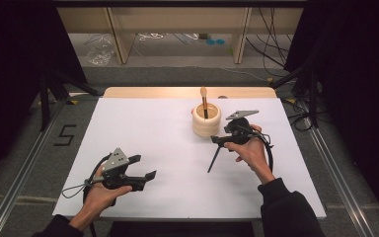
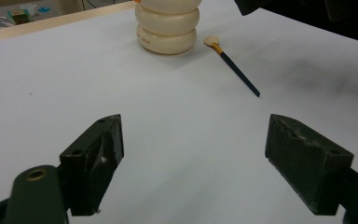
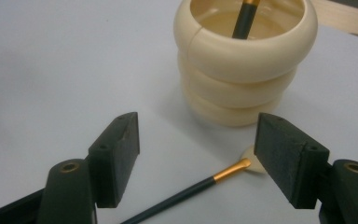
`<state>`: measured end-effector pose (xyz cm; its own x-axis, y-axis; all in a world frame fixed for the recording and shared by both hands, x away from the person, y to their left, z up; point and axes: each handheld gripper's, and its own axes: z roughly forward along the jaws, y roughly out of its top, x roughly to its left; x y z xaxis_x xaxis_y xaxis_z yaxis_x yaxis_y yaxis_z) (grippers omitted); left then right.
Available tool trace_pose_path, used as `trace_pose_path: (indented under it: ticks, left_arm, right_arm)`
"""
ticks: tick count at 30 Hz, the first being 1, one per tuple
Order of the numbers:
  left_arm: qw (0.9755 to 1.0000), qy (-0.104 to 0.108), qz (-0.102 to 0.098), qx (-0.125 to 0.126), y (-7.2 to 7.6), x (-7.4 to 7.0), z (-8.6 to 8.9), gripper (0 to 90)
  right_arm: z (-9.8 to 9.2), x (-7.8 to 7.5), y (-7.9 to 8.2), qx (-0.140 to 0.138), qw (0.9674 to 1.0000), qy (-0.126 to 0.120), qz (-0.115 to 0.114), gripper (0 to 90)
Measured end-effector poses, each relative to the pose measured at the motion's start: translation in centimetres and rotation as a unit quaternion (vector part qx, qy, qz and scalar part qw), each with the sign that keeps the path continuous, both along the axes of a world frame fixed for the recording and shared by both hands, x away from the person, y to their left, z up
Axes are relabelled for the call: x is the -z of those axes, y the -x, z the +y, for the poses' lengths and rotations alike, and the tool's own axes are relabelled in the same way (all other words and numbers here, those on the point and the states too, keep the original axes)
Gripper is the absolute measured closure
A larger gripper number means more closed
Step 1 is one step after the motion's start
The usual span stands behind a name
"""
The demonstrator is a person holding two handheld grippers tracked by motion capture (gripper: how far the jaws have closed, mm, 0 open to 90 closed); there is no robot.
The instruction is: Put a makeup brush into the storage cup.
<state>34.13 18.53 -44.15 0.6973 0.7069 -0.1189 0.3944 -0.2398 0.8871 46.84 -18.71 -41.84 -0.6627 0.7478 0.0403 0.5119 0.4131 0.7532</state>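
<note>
Now, my left gripper (image 1: 145,168): wide open, holding nothing, resting near me on the white table (image 1: 143,128).
My right gripper (image 3: 196,154): open too, low over the brush, not squeezing it yet.
Thin dark brush with gold band and pale tip (image 3: 205,183): lying flat, tip beside the cup.
Next, I think: close on the handle, lift gently.
Cream ringed cup (image 3: 244,60): farther off, one brush (image 3: 244,21) already standing inside.

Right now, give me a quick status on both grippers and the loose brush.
Right gripper open, poised over brush lying flat beside cream holder. Left gripper open, empty. Second brush standing in holder. Nothing in the way.
</note>
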Motion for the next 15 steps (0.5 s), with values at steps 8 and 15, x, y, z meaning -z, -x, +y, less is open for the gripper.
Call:
trace_pose_path:
  ticks: [8,15]
  left_arm:
    - [1.0,-0.008,-0.004,0.005,-0.19,0.0,-0.09,19.3]
    - [1.0,0.0,0.002,-0.002,-0.17,0.04,-0.09,19.4]
  right_arm:
    - [0.19,0.37,0.13,0.002,0.9998,0.005,0.019,31.4]
    - [0.43,0.94,0.03,0.005,0.9995,0.012,0.028,31.4]
